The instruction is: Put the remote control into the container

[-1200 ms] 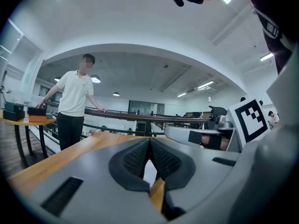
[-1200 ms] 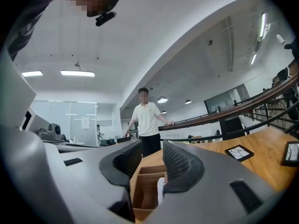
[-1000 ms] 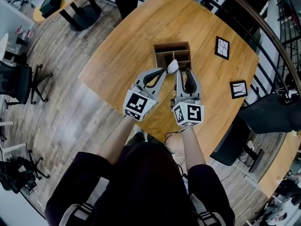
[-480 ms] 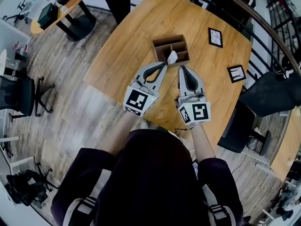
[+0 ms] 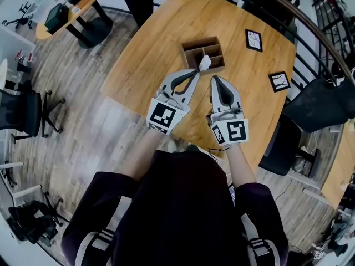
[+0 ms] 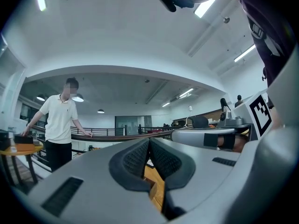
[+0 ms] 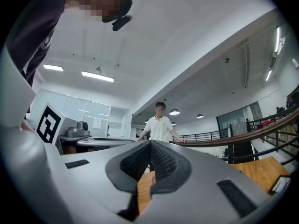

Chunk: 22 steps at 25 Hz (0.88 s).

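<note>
A brown wooden container (image 5: 203,51) with several compartments stands on the round wooden table (image 5: 150,54). The pale grey remote control (image 5: 204,64) sticks up out of its near side, leaning toward me. My left gripper (image 5: 195,75) hovers just short of the remote, and I cannot tell whether its tip touches it. In the left gripper view its pads (image 6: 135,157) meet with nothing between them. My right gripper (image 5: 213,79) hangs beside it, a little nearer to me, shut and empty; its pads (image 7: 163,162) are closed together.
Two black-framed square cards (image 5: 254,40) (image 5: 280,81) lie on the table's right side. A person in a white shirt (image 7: 160,125) stands at a railing beyond the table. A dark office chair (image 5: 321,107) sits off the right edge and a small round table (image 5: 69,4) at the far left.
The right gripper's jaws have gone from wide open to shut with nothing in them. Both grippers sit slightly farther back from the container. The remote stays in the container.
</note>
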Each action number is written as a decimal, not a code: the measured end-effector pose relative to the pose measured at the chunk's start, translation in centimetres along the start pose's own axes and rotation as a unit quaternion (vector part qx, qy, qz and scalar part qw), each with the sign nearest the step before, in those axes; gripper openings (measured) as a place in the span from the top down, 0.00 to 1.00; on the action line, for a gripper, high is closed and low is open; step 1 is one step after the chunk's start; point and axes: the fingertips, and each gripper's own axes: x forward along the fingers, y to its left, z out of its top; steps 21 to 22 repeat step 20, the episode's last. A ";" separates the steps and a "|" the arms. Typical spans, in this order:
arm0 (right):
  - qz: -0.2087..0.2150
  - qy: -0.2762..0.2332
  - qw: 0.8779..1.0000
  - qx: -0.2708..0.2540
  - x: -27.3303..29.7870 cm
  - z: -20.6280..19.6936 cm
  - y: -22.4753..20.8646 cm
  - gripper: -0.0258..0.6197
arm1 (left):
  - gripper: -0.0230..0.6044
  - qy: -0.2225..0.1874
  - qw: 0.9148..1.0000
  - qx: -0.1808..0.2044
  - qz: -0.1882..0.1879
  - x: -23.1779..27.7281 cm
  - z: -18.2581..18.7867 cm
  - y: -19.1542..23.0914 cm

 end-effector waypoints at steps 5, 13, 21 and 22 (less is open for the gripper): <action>-0.002 0.001 1.000 0.001 -0.1 0.2 0.1 0.94 | 0.94 -0.008 1.000 -0.001 0.003 -0.3 0.1 0.0; -0.008 0.006 1.000 0.002 -0.6 -0.4 0.1 0.94 | 0.94 0.005 1.000 -0.005 0.004 -1.0 -0.5 -0.1; -0.015 0.010 1.000 0.006 -0.9 -0.5 -0.2 0.94 | 0.94 0.009 1.000 -0.006 0.005 -1.2 -0.4 -0.2; -0.015 0.010 1.000 0.006 -0.9 -0.5 -0.2 0.94 | 0.94 0.009 1.000 -0.006 0.005 -1.2 -0.4 -0.2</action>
